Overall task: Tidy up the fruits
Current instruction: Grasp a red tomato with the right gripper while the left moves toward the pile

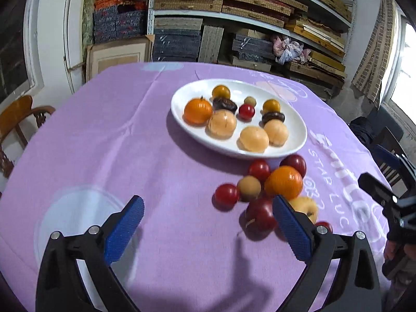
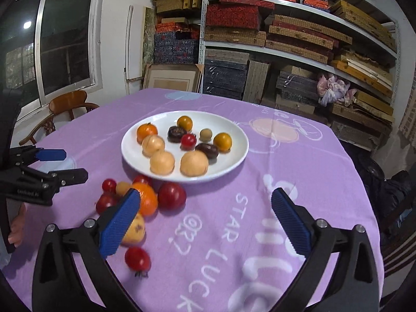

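Fruits, small round ones in red, orange, tan and yellow, sit in two groups here: ten arranged on the white oval ceramic plate (image 2: 234, 161) mid-table, and a loose cluster (image 2: 145, 195) on the lilac printed tablecloth (image 2: 325, 182) just in front of the plate's near rim.

Hard going in that cluster. The right gripper's blue ribbed finger (image 2: 121, 223) covers part of a big glossy orange fruit (image 2: 148, 199) and a pale yellow one (image 2: 136, 230). From the left wrist view, the left gripper's finger (image 1: 292, 230) hides the edge of a dark red fruit (image 1: 260, 214), and the whole heap smears with motion blur. One small red cherry tomato (image 2: 137, 258) lies apart, nearest the camera, its green stem pointing down toward the table edge.

The plate's long axis runs roughly left to right across the table; the three peach-coloured fruits line its near side. The round fruits show no clear long axis.

Now the tongs. The left gripper (image 1: 208, 226) gapes wide, nothing between its pads, bare cloth below. The right gripper (image 2: 205, 221) is spread just as wide, empty too, over the white lettering. Whether its left finger actually touches the orange fruit, I can't tell.
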A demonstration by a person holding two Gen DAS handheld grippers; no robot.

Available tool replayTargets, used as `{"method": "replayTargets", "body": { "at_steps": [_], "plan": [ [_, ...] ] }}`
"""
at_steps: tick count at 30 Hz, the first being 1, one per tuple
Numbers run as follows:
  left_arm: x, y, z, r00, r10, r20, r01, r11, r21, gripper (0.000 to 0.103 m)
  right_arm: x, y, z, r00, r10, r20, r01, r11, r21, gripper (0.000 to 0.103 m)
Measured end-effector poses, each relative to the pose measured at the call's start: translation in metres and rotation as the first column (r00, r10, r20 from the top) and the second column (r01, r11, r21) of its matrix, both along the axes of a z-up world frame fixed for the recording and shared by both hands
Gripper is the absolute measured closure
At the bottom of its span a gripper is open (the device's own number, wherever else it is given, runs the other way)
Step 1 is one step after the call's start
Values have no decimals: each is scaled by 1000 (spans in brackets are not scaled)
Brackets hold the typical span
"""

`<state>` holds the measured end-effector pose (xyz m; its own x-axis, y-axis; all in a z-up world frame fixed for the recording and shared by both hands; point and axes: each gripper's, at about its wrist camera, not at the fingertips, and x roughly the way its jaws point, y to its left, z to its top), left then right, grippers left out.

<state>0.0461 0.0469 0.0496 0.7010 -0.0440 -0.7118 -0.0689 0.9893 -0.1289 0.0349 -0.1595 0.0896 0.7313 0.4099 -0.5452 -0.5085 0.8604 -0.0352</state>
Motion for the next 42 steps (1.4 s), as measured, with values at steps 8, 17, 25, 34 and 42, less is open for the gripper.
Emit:
{"method": "replayTargets", "body": {
  "at_steps": [8, 17, 25, 34, 42],
  "plan": [
    [-12, 23, -32, 995, 60, -75, -65, 996, -66, 3, -30, 31, -33, 983, 169, -70, -175, 979, -104, 4],
    [-5, -2, -46, 989, 29, -146, -15, 995, 100, 3, -13, 36, -40, 981, 105, -165, -127, 984, -129, 4],
    [-4, -5, -48, 988, 28, -154, -10, 992, 122, 3, 7, 28, -49, 974, 11, -226, -43, 990, -136, 4],
    [-4, -5, -48, 988, 29, -154, -10, 992, 122, 3, 14, 19, -47, 969, 28, -246, -48, 996, -75, 34],
    [-4, -5, -48, 988, 29, -154, -10, 992, 122, 3, 15, 28, -52, 943, 113, -312, -127, 992, -27, 56]
  ]
}}
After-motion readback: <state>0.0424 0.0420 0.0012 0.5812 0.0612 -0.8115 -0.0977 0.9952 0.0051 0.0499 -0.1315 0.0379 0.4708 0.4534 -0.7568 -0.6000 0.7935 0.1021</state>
